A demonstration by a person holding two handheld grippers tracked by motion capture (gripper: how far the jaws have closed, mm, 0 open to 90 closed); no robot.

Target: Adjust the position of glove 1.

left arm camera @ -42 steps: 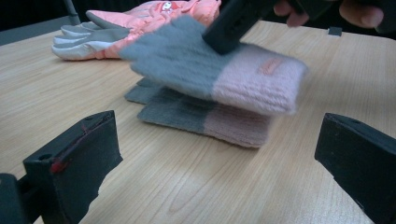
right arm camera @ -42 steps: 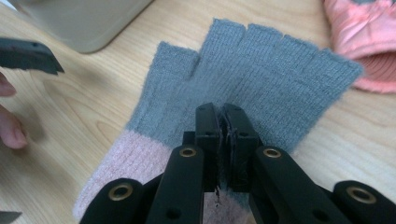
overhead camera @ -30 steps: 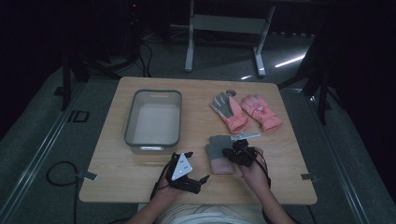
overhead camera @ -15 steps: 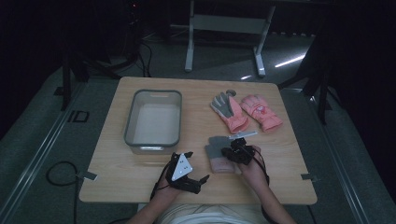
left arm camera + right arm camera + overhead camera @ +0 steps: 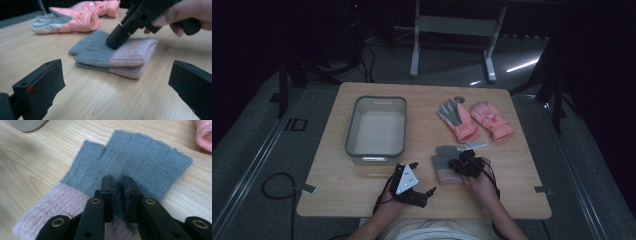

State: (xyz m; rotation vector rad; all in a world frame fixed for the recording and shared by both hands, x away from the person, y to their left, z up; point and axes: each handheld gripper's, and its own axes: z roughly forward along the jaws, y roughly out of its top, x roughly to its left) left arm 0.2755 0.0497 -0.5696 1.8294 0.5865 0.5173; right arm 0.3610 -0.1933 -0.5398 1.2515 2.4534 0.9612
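Pressing down on the knit fingerless gloves, right tongs jaws just parting, narrow gap, no firm pinch seen. Left tongs wide open, idle nearby. Gloves stacked on surface; risk: top one slides off.
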